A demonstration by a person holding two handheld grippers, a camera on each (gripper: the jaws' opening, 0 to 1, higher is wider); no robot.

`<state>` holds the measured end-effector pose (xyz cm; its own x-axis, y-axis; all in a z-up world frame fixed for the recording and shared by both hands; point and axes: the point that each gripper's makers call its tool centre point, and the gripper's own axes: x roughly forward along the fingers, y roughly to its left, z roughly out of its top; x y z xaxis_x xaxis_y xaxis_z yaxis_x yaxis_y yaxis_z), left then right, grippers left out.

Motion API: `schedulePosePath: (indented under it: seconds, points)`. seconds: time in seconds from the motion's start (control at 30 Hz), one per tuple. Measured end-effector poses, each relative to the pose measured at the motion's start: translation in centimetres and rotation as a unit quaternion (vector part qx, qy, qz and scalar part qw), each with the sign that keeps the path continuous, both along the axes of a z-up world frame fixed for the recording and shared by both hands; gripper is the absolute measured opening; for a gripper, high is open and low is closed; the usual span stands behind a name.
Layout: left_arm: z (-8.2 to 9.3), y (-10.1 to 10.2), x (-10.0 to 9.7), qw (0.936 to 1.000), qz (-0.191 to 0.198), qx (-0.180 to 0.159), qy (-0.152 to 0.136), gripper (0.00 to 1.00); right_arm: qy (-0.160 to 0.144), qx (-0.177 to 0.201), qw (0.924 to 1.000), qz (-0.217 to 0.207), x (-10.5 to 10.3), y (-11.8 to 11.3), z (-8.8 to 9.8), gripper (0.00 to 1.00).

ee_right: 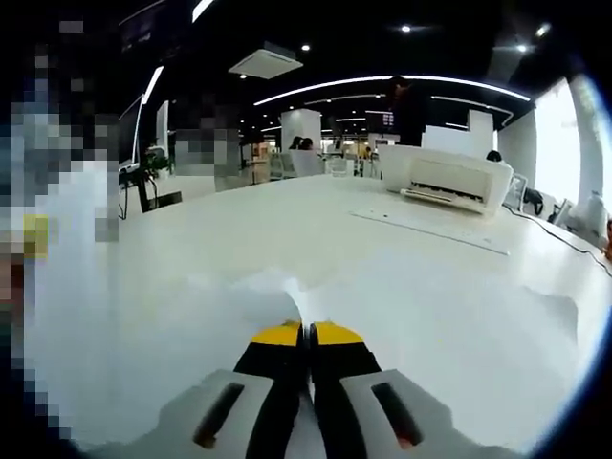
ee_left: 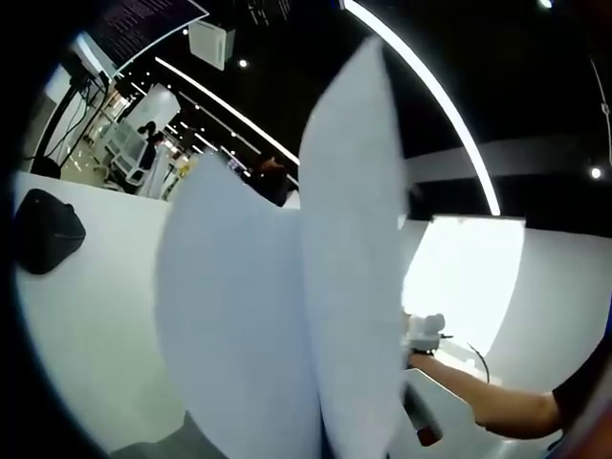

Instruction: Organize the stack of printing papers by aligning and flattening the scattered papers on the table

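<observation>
Surface: smooth white table (ee_right: pixel 239 239) being lit by ceiling strips | papers (ee_left: pixel 287 316): thin sheets being lifted, curling | right gripper (ee_right: pixel 307 332): being held pinched on papers | left gripper: grip cannot be told

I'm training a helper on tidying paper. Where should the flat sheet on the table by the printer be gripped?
At its near long edge, coming low along the table: the sheet lies flat, so only an edge offers a hold. The printer blocks the far side.

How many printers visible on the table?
1. A white printer sits at the far right of the white table in the right gripper view, beyond a flat sheet. The raised paper sheets in the left gripper view may hide others.
</observation>
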<state>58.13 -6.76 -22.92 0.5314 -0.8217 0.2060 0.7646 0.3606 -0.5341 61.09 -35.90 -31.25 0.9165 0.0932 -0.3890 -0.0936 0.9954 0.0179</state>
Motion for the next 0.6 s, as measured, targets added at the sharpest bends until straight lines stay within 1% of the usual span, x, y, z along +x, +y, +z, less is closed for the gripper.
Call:
schedulePosePath:
  seconds: [0.27,0.6]
  points:
    - [-0.03,0.11,0.07,1.0000,-0.001,-0.002,0.004,0.06,0.002,0.008,1.0000,-0.005,-0.01,-0.10,-0.03,0.00]
    - [0.12,0.37,-0.08,1.0000,-0.001,-0.002,0.005,0.06,0.003,0.013,0.9998,-0.013,-0.70,0.23,0.20,0.00]
